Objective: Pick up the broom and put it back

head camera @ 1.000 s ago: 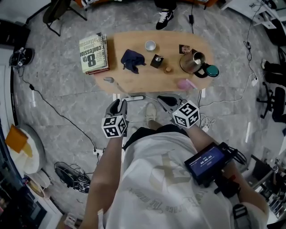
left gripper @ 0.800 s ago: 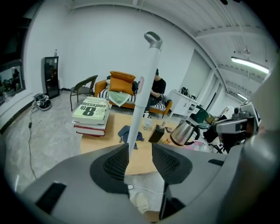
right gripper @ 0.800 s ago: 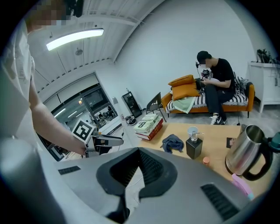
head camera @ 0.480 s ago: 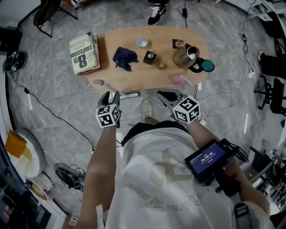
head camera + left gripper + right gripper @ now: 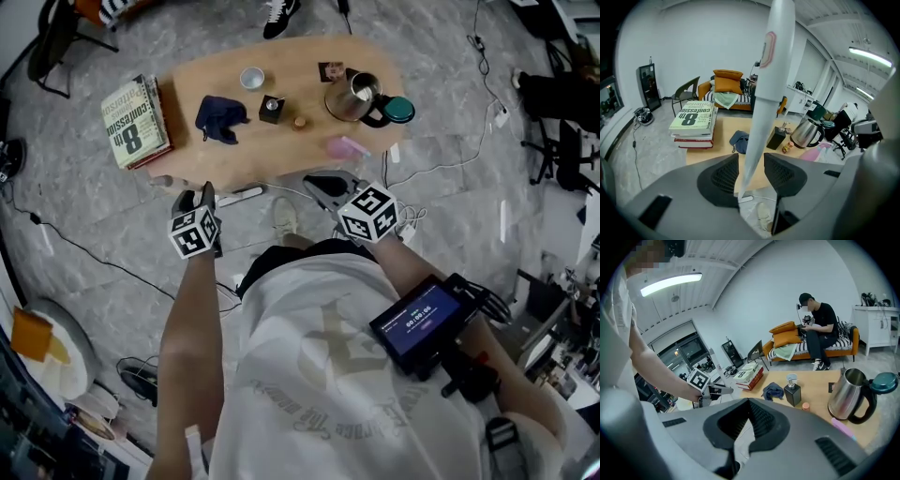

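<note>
The broom's white handle point(image 5: 764, 89) rises steeply between my left gripper's point(image 5: 751, 161) jaws, which are opening. A gap shows beside the handle and the pads do not press on it. The handle's low white end point(image 5: 745, 199) rests on the floor in front of the wooden table point(image 5: 724, 136). In the head view the left gripper point(image 5: 202, 195) hangs just off the table's point(image 5: 281, 155) near edge. My right gripper point(image 5: 316, 180) is to its right by the same edge, its pads point(image 5: 761, 420) meeting at the tips with nothing in them.
On the table lie a stack of books point(image 5: 134, 122), a blue cloth point(image 5: 217, 117), a cup point(image 5: 251, 77), a black dispenser point(image 5: 273, 108), a steel kettle point(image 5: 354, 97) and a pink item point(image 5: 342, 147). A person point(image 5: 818, 329) sits on an orange sofa behind it. Cables cross the grey floor.
The head view has swung, so the table now sits further left and up. Both grippers have shifted a little with it, staying close to the table's near edge.
</note>
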`<state>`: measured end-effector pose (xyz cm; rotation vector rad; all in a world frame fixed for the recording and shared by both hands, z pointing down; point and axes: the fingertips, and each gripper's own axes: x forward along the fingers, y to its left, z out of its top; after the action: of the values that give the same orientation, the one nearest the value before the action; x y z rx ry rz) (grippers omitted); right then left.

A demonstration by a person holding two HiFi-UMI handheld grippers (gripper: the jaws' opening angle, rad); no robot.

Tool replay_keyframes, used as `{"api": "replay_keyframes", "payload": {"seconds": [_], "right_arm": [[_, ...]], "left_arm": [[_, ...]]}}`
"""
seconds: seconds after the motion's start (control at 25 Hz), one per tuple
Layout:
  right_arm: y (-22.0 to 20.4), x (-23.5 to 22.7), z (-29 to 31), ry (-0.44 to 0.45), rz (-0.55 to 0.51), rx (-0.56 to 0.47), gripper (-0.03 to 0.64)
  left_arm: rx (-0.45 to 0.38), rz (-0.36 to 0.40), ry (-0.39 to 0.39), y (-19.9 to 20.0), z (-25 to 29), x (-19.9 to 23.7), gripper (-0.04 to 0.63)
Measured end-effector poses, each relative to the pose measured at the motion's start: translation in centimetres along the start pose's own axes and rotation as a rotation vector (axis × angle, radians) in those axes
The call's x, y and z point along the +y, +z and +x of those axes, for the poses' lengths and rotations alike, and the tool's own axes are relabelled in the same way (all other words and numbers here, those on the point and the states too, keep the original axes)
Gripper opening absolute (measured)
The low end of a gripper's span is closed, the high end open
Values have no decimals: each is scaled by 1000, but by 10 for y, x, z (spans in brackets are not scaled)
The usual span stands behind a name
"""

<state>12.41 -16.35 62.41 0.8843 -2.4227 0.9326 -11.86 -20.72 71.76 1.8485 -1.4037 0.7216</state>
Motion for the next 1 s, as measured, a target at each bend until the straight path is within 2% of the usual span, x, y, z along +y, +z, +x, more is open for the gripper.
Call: {"api": "replay_keyframes", "payload": {"seconds": [0.16, 0.6, 0.76, 1.0], "right_arm": [[-2, -7, -8, -18, 6, -3, 17], [-11, 12, -7, -6, -6, -8, 17], [-8, 14, -3, 10, -13, -9, 17], [-17, 37, 0, 25, -40, -4, 17]], "left_arm": [[1, 19, 22, 0, 2, 3, 107], [9, 50, 24, -13, -16, 3, 95], [14, 36, 38, -20, -26, 1, 95], [-2, 26, 37, -55, -60, 7, 94]]}}
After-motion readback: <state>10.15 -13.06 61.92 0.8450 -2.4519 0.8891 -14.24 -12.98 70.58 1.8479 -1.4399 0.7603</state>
